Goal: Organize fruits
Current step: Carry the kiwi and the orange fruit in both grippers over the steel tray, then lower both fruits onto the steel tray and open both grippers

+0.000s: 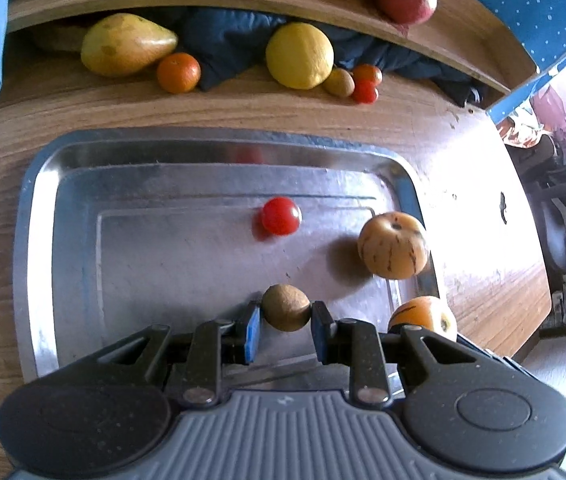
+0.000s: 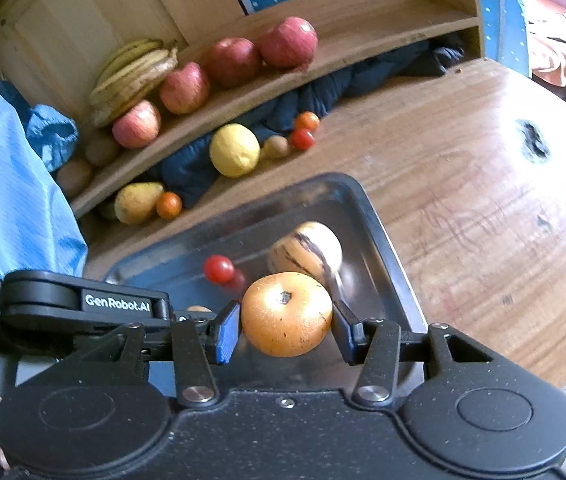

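Nearest in the left wrist view, the left tool [image 1: 286,322] clamps a small brown kiwi [image 1: 286,307] over the metal tray [image 1: 39,216], while the right wrist view alone shows the right tool [image 2: 286,330] gripping an orange persimmon-like fruit [image 2: 286,314] above the tray's near end. In the tray lie one cherry tomato [image 1: 281,216] and one striped yellow melon [image 1: 393,245]. Farther on the wooden surface [image 1: 223,108] sit one mango [image 1: 125,44], one tangerine [image 1: 178,73], one lemon [image 1: 299,55], another kiwi [image 1: 339,82] and two small tomatoes [image 1: 366,84]; only the right view shows the shelf [image 2: 363,40] holding four red apples [image 2: 227,76] and a bunch of bananas [image 2: 135,72].
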The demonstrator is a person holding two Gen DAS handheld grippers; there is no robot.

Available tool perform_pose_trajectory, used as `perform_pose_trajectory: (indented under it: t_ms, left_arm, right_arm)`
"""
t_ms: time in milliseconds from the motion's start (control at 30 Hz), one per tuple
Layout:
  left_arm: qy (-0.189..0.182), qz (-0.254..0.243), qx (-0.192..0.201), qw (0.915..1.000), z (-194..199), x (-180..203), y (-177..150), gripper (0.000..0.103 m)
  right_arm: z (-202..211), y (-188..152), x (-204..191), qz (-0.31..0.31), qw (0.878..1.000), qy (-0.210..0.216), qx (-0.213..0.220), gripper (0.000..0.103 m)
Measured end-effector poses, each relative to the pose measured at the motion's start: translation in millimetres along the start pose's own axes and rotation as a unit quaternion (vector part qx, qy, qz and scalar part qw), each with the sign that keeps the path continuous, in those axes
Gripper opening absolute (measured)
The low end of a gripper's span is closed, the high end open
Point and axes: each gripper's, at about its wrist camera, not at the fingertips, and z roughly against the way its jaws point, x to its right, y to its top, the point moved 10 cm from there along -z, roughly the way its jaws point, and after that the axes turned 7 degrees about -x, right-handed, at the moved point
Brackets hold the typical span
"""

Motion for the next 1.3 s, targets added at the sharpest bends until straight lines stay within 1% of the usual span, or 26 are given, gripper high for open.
perform_pose_trajectory:
  t_ms: [300,733,1133,1200,1267,1300]
  left_arm:
    - [0.0,-0.011,-0.011,0.9999,-6.3,7.9,-2.8,0.029]
    - [-0.001,-0.015,-0.014,0.9998,-6.3,8.7,-2.4,0.029]
    - [0.0,-0.019,-0.013,0.9997,-1.2,7.8,-12.5,0.03]
    - [0.0,-0.018,-0.011,0.9998,1.2,7.4,-14.5,0.032]
    - [0.001,-0.017,-0.008,0.9998,3.9,6.9,-17.2,0.038]
    - [0.001,-0.016,-0.006,0.9999,5.3,6.6,-18.4,0.04]
  right_arm:
    - [-5.3,-16.1,13.2,-0.005,0.999,-0.022,-0.024,0.05]
    - [-8.5,-17.5,16.7,-0.008,0.999,-0.029,-0.034,0.05]
    - [-10.2,-21.6,16.2,0.001,0.999,-0.036,-0.04,0.051]
    - [-9.8,-22.4,15.8,0.004,0.998,-0.037,-0.041,0.051]
    - [-8.8,-23.4,15.4,0.005,0.998,-0.037,-0.041,0.051]
    - [-7.8,-24.0,15.0,0.005,0.999,-0.036,-0.04,0.052]
